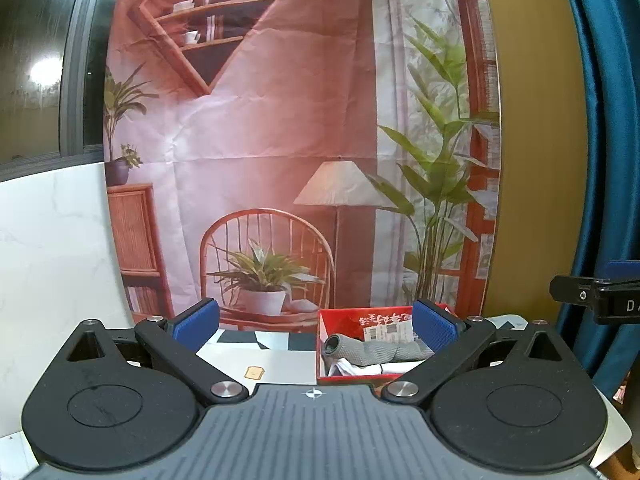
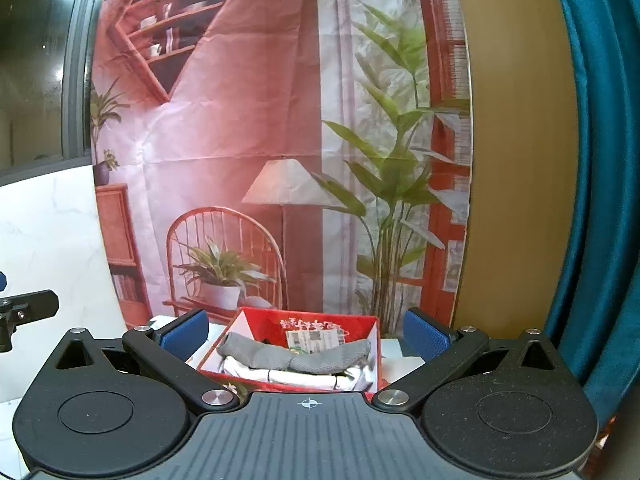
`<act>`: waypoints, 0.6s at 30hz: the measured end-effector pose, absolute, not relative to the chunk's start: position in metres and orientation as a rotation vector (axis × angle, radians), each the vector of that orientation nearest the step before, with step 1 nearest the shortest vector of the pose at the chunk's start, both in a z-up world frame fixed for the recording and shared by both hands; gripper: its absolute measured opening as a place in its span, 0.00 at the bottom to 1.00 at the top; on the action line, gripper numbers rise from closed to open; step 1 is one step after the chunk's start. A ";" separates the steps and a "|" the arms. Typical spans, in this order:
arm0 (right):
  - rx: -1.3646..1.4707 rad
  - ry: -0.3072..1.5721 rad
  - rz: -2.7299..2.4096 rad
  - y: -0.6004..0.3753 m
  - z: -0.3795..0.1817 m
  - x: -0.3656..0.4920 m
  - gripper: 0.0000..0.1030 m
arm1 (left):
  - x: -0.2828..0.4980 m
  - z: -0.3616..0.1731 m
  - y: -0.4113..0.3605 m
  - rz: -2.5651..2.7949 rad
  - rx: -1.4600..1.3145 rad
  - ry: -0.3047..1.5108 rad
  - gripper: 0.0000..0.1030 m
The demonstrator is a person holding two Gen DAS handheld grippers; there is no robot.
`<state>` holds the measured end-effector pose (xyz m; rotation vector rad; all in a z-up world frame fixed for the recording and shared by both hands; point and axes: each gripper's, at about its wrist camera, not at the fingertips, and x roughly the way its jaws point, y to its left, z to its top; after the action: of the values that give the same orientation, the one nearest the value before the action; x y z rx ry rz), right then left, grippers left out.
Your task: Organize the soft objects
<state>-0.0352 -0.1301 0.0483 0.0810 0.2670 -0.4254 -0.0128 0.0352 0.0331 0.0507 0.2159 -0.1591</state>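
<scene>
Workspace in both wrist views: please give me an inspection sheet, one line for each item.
Surface: white table with black patches at the far edge.
Job's things: red box holds a rolled grey cloth lying on top of a white cloth, with a printed paper label behind them.
Clutter: small toast-shaped piece on the table, left of the box.
Grippers: left gripper open, holding nothing; right gripper open, holding nothing, box straight ahead.
Cables: nothing seen.
Surroundings: printed room backdrop, blue curtain at right, dark window at left.
</scene>
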 end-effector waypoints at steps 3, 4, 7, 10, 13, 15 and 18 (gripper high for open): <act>0.081 0.268 -0.429 -0.130 0.048 -0.037 1.00 | -0.013 0.032 0.034 -0.148 0.054 0.218 1.00; 0.081 0.268 -0.431 -0.130 0.049 -0.038 1.00 | -0.013 0.032 0.034 -0.144 0.055 0.219 1.00; 0.082 0.264 -0.434 -0.131 0.049 -0.040 1.00 | -0.013 0.031 0.035 -0.142 0.052 0.225 1.00; 0.084 0.265 -0.439 -0.131 0.048 -0.042 1.00 | -0.013 0.031 0.036 -0.141 0.051 0.228 1.00; 0.088 0.266 -0.444 -0.131 0.049 -0.041 1.00 | -0.013 0.031 0.037 -0.143 0.047 0.231 1.00; 0.088 0.265 -0.446 -0.132 0.049 -0.041 1.00 | -0.014 0.031 0.037 -0.143 0.046 0.232 1.00; 0.086 0.265 -0.446 -0.131 0.049 -0.041 1.00 | -0.014 0.031 0.038 -0.143 0.046 0.232 1.00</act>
<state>-0.0410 -0.1314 0.0494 0.0863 0.2650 -0.4465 -0.0136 0.0375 0.0314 0.0456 0.2319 -0.1434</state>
